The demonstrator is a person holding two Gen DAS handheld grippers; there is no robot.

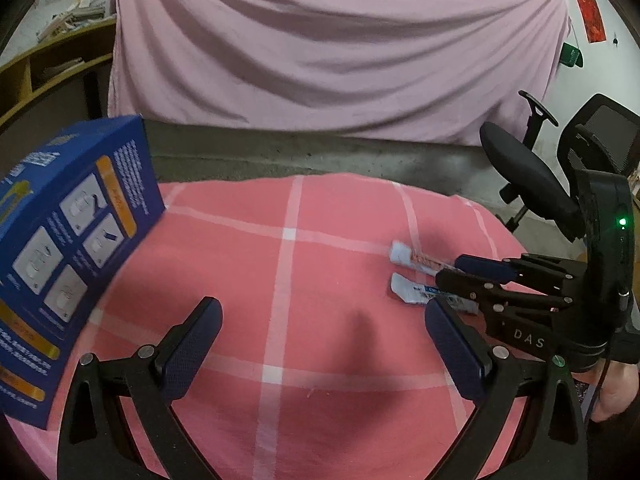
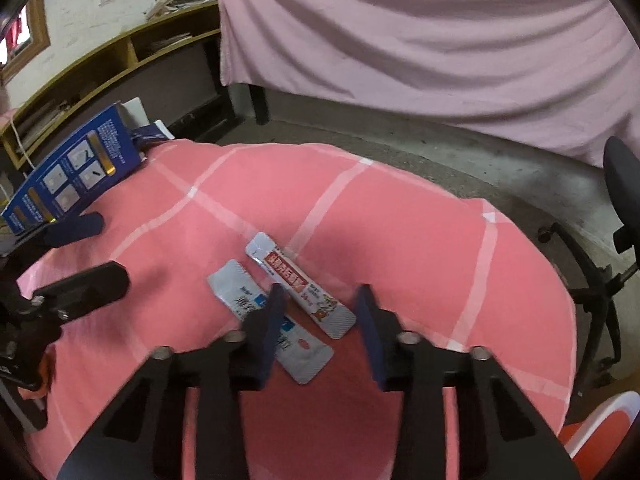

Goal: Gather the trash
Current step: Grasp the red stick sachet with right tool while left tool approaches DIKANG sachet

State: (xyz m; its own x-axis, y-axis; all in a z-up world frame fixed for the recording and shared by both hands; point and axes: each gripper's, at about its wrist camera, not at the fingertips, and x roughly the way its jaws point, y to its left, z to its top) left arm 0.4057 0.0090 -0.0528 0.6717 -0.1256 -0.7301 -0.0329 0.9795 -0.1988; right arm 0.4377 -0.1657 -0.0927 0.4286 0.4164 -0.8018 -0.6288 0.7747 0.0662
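My right gripper [image 2: 320, 312] stands open, nothing held, its fingers straddling the red-labelled sachet [image 2: 300, 284]; the blue-labelled sachet [image 2: 272, 320] lies just left, partly under its left finger. My left gripper [image 1: 324, 344] hangs wide open, empty, over the pink cloth [image 1: 320, 240]. Blue box [image 1: 68, 252] stands at its left.

White letters "DAS" stand on the right gripper [image 1: 448, 276]

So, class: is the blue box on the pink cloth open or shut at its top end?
Open. In the right wrist view the blue box shows flaps folded out at its far end; contents cannot be told.
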